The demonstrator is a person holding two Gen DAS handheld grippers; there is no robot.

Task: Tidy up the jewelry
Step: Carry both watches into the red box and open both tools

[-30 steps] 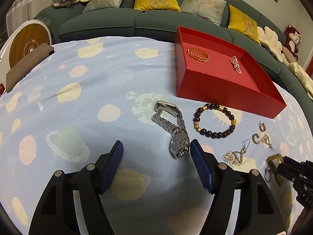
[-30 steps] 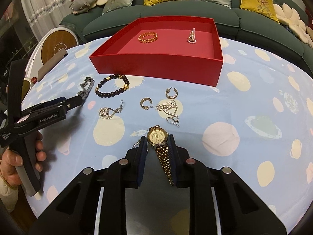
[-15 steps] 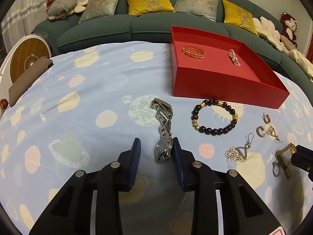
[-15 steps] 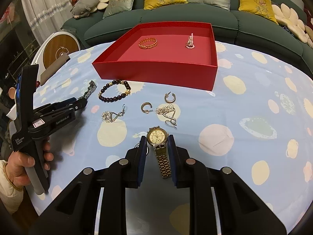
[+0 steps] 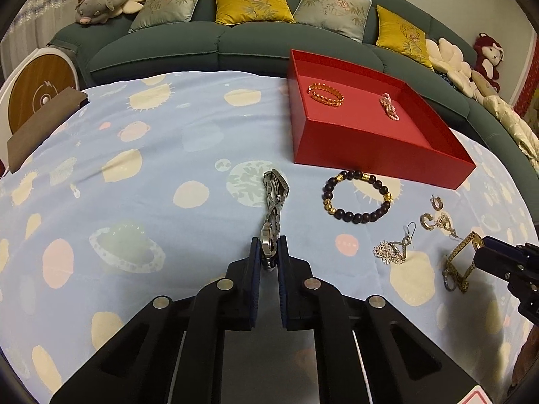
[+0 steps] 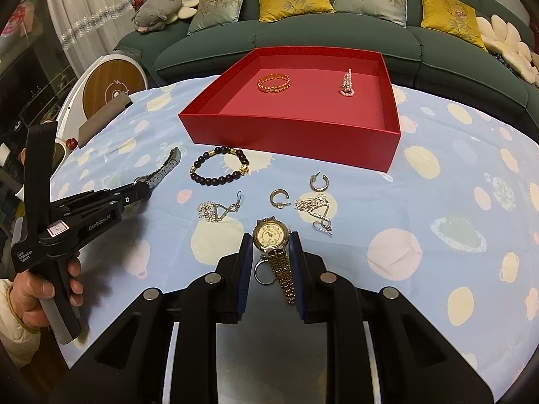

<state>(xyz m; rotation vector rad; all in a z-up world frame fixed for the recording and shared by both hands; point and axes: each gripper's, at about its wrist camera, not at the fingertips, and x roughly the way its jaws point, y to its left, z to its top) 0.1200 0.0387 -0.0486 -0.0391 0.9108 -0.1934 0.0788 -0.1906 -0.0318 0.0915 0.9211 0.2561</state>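
Observation:
My left gripper [image 5: 268,252] is shut on the silver watch [image 5: 273,208], gripping its case edge-on; the band trails forward on the cloth. It also shows in the right wrist view [image 6: 158,175]. My right gripper [image 6: 271,245] is shut on the gold watch [image 6: 271,235], face up, band hanging toward me; it also shows in the left wrist view [image 5: 461,262]. The red box [image 6: 289,131] holds a gold bracelet [image 6: 273,83] and a pink pearl piece [image 6: 347,84].
On the blue planet-print cloth [image 5: 134,168] lie a dark bead bracelet [image 5: 357,198], a silver drop earring [image 5: 394,247], hoop earrings [image 6: 318,182] and a crystal earring [image 6: 313,207]. A green sofa [image 5: 202,43] curves behind. A round wooden stool [image 5: 37,94] stands at left.
My left gripper closed on the silver watch, which turned edge-on between the pads. My right gripper stays shut on the gold watch and has lifted it slightly.

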